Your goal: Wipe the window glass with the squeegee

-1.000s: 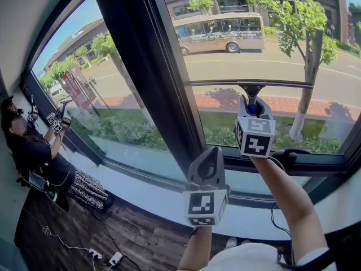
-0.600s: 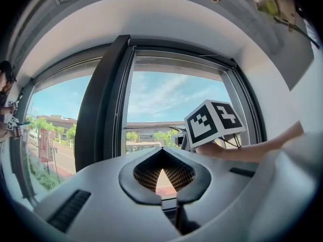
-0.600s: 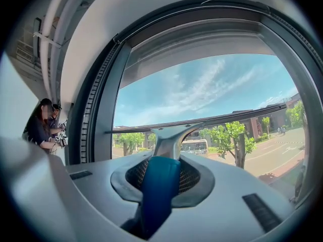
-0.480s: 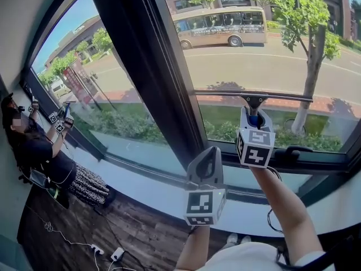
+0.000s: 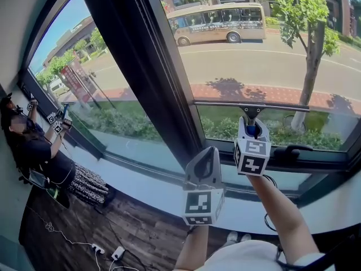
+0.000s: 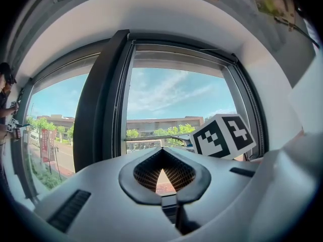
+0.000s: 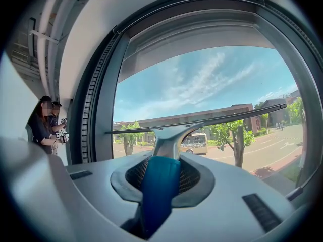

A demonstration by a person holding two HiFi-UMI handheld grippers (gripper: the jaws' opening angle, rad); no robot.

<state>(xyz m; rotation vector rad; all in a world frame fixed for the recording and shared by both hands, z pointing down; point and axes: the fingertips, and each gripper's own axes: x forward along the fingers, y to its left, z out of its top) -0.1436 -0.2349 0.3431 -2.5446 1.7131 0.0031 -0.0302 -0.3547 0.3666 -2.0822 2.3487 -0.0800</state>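
Since the earlier frame the squeegee [image 5: 251,106] has come lower on the window glass [image 5: 271,55], and the right gripper [image 5: 252,126] came down with it. The blade lies level against the pane.

The right gripper view shows what the head view hides: its jaws are closed on the blue handle of the squeegee [image 7: 159,183]. In the left gripper view the left gripper [image 6: 164,173] has its jaws together, with nothing between them.

Only the head view shows the room: a white sill [image 5: 141,185] under the window, a thick dark frame post [image 5: 135,66], a wooden floor [image 5: 130,236] and another person [image 5: 34,151] at the far left. Outside, a bus [image 5: 217,22] stands on the road.

The right arm is stretched forward to the glass. The left gripper [image 5: 206,165] is held lower and away from the pane, jaws pointing up.
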